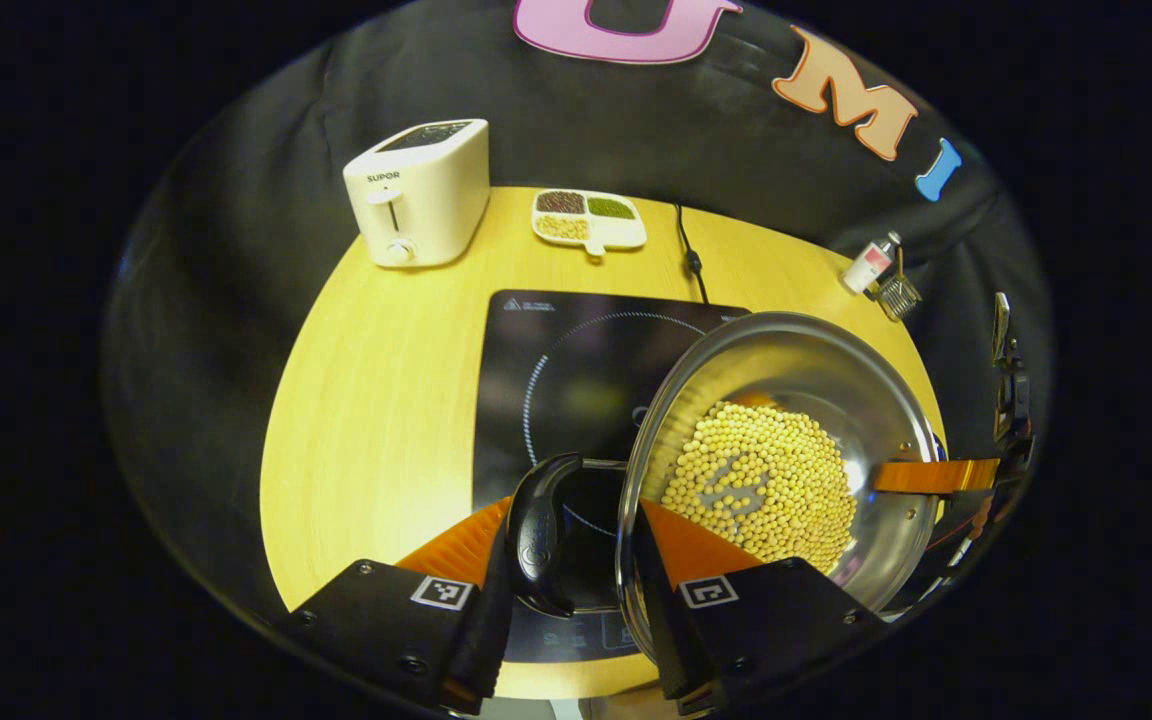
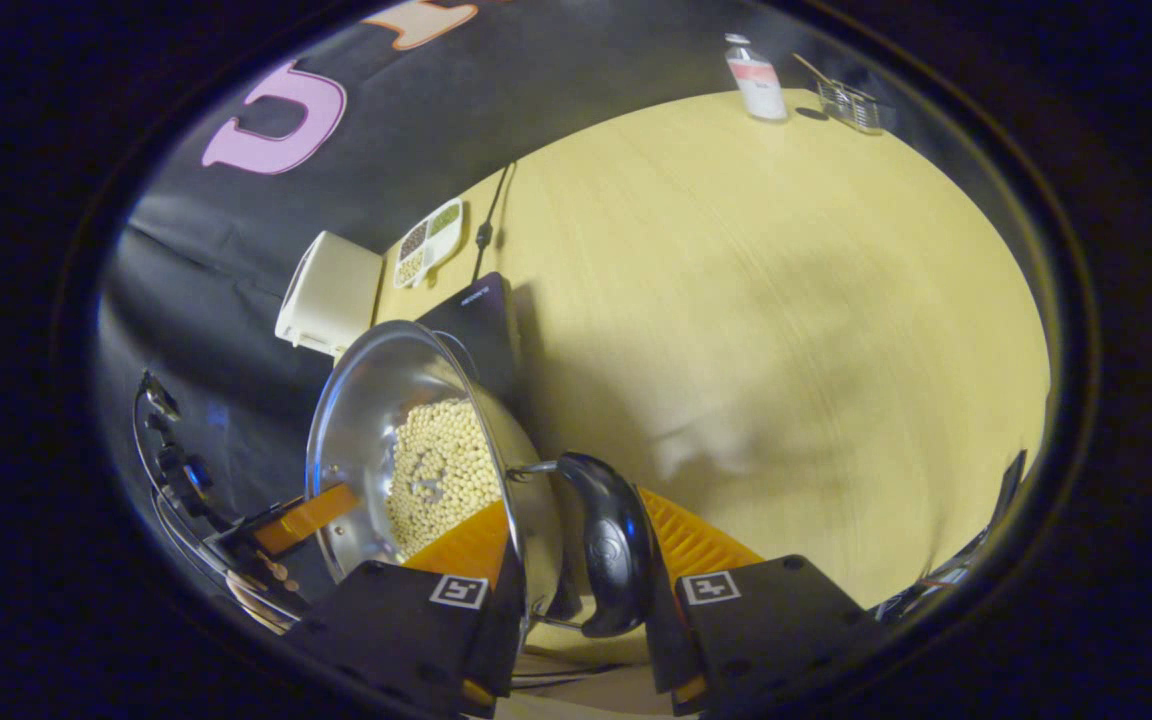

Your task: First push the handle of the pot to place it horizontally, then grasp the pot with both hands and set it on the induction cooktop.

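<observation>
Left tongs clamp pot rim and handle, lower centre; right tongs likewise. Tilt risk: beans spill over cooktop.

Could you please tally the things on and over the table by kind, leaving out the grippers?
Appliances: 2, the toaster and the induction cooktop
Cookware: 1, the pot holding beans
Dishes: 1, the divided tray of beans
Bottles: 1, the bottle
Small wire baskets: 1, the wire basket beside that bottle
Total: 6
</observation>
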Tool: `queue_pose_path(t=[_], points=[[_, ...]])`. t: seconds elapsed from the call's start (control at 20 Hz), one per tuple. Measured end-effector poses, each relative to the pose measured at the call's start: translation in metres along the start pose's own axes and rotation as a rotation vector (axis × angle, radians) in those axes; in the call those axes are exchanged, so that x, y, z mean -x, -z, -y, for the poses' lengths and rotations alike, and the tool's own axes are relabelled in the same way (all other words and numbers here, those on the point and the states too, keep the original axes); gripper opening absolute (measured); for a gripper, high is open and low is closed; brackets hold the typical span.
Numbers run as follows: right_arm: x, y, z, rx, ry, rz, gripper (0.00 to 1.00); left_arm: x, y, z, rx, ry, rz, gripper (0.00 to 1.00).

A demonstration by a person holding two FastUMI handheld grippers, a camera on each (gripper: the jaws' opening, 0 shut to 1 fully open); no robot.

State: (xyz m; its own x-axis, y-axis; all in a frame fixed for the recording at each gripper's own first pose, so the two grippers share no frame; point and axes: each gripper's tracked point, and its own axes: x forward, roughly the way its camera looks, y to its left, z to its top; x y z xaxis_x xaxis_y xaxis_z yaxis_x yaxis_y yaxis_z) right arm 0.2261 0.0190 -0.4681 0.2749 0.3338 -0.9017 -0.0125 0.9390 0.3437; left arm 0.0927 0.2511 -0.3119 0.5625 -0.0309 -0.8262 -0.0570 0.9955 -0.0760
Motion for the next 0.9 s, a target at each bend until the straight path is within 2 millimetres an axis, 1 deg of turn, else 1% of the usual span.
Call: queue_pose_path(t=[0.25,0.3,0.35,0.4,0.55,0.7,0.8,0.85,0.9], points=[[0.001,-0.013,0.01,0.054,0.001,0.035,0.55,-0.012,-0.017,-0.032,0.023,-0.042,0.047,0.6],[0.005,-0.016,0.012,0.06,0.0,0.042,0.55,-0.017,-0.021,-0.038,0.027,-0.048,0.057,0.6],[0.005,-0.019,0.013,0.063,0.0,0.051,0.48,-0.021,-0.024,-0.041,0.028,-0.055,0.066,0.6],[0.006,-0.021,0.014,0.067,0.001,0.06,0.49,-0.023,-0.027,-0.045,0.028,-0.06,0.075,0.6],[0.003,-0.023,0.013,0.062,-0.001,0.089,0.49,-0.027,-0.038,-0.05,0.012,-0.071,0.108,0.61],[0.001,-0.021,0.012,0.056,-0.003,0.095,0.48,-0.03,-0.044,-0.054,-0.016,-0.089,0.119,0.6],[0.002,-0.021,0.012,0.052,-0.01,0.093,0.48,-0.031,-0.05,-0.057,-0.036,-0.103,0.127,0.61],[0.004,-0.022,0.012,0.052,-0.016,0.094,0.55,-0.031,-0.051,-0.059,-0.04,-0.109,0.128,0.62],[0.004,-0.022,0.012,0.049,-0.021,0.097,0.48,-0.031,-0.052,-0.06,-0.041,-0.113,0.132,0.62]])
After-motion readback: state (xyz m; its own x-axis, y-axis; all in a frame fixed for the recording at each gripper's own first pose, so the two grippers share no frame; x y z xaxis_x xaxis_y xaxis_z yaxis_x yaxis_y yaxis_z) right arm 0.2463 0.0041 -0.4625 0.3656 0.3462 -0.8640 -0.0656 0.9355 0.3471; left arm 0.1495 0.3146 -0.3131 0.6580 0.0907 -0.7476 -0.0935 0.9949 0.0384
